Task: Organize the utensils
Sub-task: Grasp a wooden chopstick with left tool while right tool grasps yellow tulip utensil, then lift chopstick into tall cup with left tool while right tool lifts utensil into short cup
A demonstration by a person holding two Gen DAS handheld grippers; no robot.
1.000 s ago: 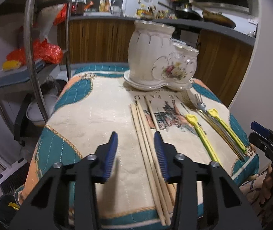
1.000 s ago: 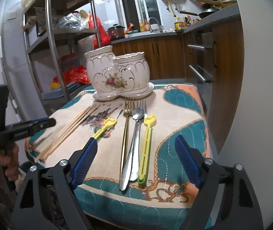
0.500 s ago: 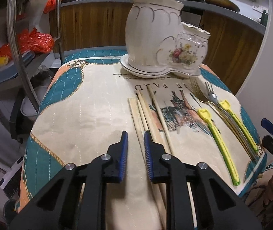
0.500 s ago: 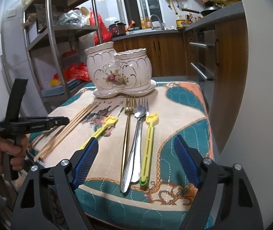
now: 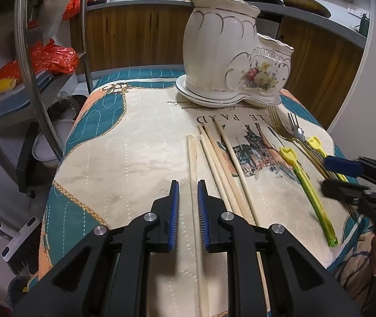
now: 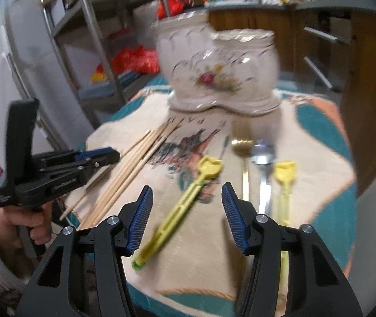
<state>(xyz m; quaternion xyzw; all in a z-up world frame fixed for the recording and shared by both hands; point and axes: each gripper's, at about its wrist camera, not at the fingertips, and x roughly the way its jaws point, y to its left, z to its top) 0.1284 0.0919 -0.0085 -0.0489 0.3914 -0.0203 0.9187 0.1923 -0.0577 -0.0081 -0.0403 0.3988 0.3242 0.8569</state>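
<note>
A white ceramic holder (image 5: 230, 60) with gold trim and a flower print stands on its saucer at the far side of the cloth-covered table (image 5: 135, 145). Several wooden chopsticks (image 5: 222, 153) lie side by side. My left gripper (image 5: 188, 183) hovers over the leftmost chopstick (image 5: 191, 153), its jaws narrow, with the stick in the gap and no visible pinch. My right gripper (image 6: 187, 187) is closing, its jaws on either side of a yellow-green plastic utensil (image 6: 185, 195) without touching it. A gold fork (image 6: 242, 142), a silver fork (image 6: 263, 153) and a second yellow utensil (image 6: 284, 182) lie to the right.
A metal shelf rack (image 5: 29, 79) with red bags (image 5: 53, 56) stands left of the table. Wooden kitchen cabinets (image 5: 140, 37) run behind it, and a white wall (image 5: 367, 84) is close on the right. A hand (image 6: 19, 219) holds the left gripper (image 6: 108, 155).
My left gripper's jaws narrowed and moved forward over the leftmost chopstick. My right gripper swung left over the yellow-green utensil and its jaws came closer together; its view is now blurred.
</note>
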